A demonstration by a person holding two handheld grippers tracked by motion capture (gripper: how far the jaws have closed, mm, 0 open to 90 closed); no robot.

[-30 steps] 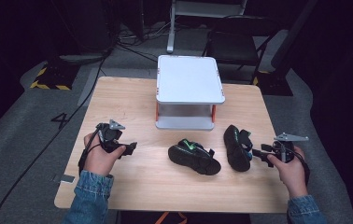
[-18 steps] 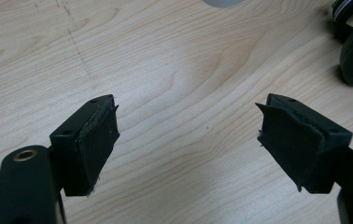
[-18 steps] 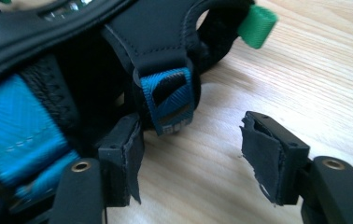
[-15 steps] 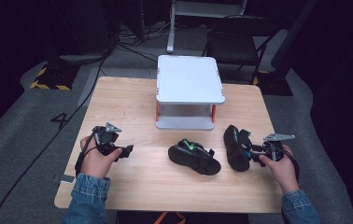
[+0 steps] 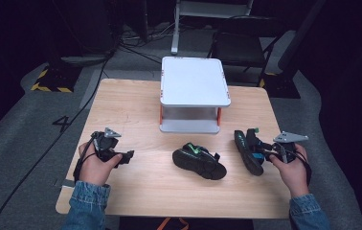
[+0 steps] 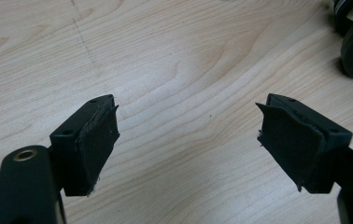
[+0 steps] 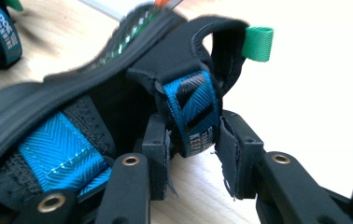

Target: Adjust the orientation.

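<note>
Light wooden table (image 5: 136,103), white 2-tier stand (image 5: 192,91), 2 black sandals (image 5: 199,161) on it

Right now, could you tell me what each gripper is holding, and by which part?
Right gripper has just closed around the right sandal's blue strap; left gripper holds nothing.

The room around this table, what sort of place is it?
Probably a lab or recording studio, not a home: cables trail over grey carpet, yellow-black hazard tape marks the floor, and the wooden table stands alone against dark surroundings.

two sandals (image 5: 199,162); one white stand (image 5: 193,93); two grippers (image 5: 126,157)
</note>
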